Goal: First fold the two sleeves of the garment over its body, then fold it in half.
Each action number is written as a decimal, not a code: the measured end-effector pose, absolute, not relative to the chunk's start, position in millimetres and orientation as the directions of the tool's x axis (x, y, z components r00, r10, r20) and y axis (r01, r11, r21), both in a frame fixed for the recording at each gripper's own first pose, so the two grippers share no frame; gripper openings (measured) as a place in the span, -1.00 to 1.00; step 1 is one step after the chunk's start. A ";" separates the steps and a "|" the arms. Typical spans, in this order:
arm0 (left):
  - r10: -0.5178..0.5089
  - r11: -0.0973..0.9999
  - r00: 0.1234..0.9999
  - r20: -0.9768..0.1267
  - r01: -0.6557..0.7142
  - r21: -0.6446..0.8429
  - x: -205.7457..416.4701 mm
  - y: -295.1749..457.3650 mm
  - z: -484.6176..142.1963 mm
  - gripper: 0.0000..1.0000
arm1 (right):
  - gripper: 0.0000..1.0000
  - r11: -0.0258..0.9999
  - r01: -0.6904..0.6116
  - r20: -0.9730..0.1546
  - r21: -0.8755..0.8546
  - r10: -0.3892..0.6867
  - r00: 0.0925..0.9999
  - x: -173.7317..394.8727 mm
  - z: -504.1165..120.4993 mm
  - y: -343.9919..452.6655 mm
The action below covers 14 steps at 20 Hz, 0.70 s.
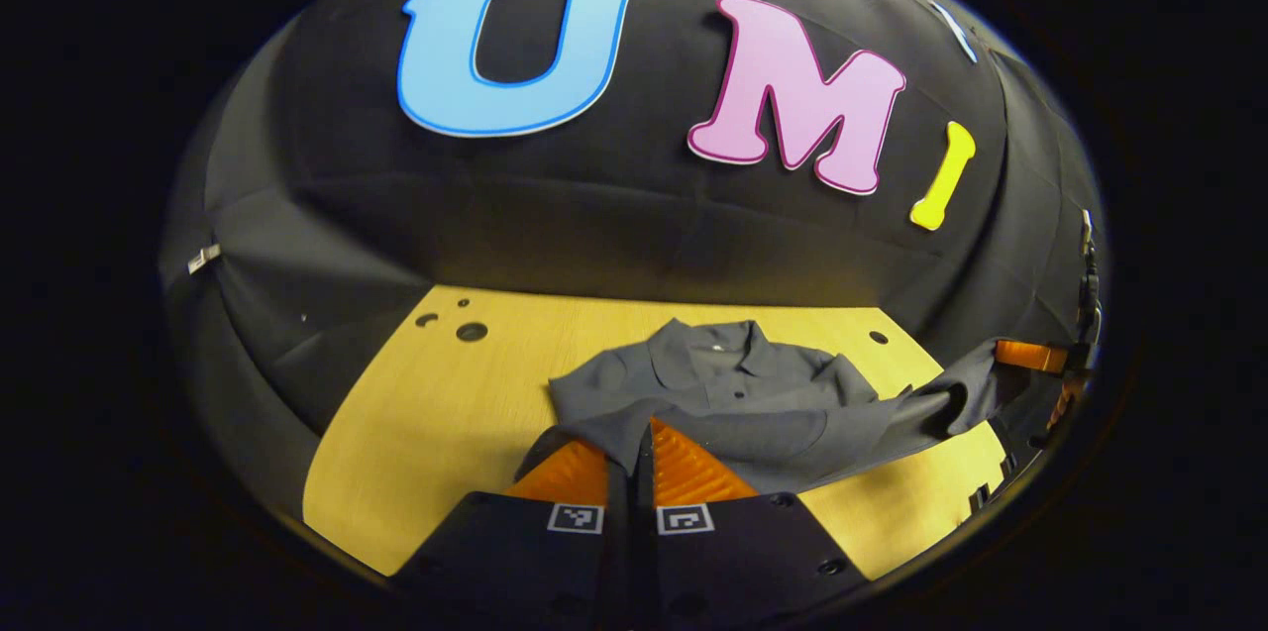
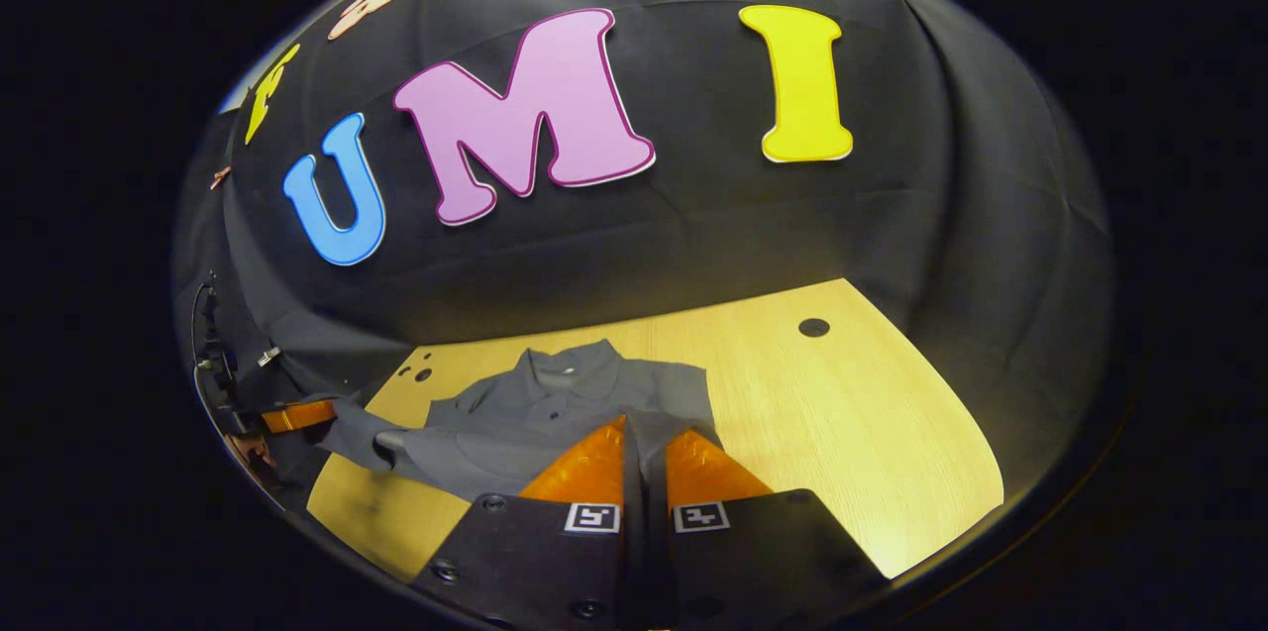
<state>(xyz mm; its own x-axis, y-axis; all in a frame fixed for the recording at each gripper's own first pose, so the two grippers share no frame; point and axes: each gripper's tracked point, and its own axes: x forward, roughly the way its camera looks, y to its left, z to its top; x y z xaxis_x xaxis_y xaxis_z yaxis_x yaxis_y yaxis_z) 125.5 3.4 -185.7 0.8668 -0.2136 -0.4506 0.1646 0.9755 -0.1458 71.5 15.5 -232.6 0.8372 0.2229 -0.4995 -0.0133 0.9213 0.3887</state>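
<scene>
A grey collared shirt (image 1: 733,383) lies on the yellow wooden table (image 1: 446,413), collar at the far side. My left gripper (image 1: 642,443) is shut on the shirt's near edge at its left corner. In the left gripper view the cloth stretches off to the right, where the right gripper (image 1: 1030,356) pinches its other end above the table. In the right gripper view the shirt (image 2: 565,393) lies ahead and my right gripper (image 2: 644,453) is shut on its near edge. The left gripper (image 2: 297,415) holds the lifted cloth at far left there.
The black cloth wall rises close behind the table's far edge. Small round holes (image 1: 472,332) sit near the table's far left corner, and another hole (image 2: 813,327) at the far right. Bare wood (image 2: 852,433) lies right of the shirt.
</scene>
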 end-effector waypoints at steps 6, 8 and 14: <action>-0.207 0.978 0.885 -0.416 0.173 -0.118 176.0 1.4 -180.8 -0.89 | -0.90 0.929 -0.018 -0.475 0.369 0.205 0.856 124.3 -235.7 16.4; -0.198 0.980 0.886 -0.418 0.168 -0.107 194.3 1.7 -187.4 -0.90 | -0.90 0.934 -0.034 -0.460 0.354 0.205 0.864 143.4 -241.1 19.8; -0.168 0.986 0.896 -0.411 0.161 -0.053 245.5 -3.7 -215.8 -0.89 | -0.90 0.949 -0.048 -0.476 0.310 0.198 0.857 206.0 -287.6 22.9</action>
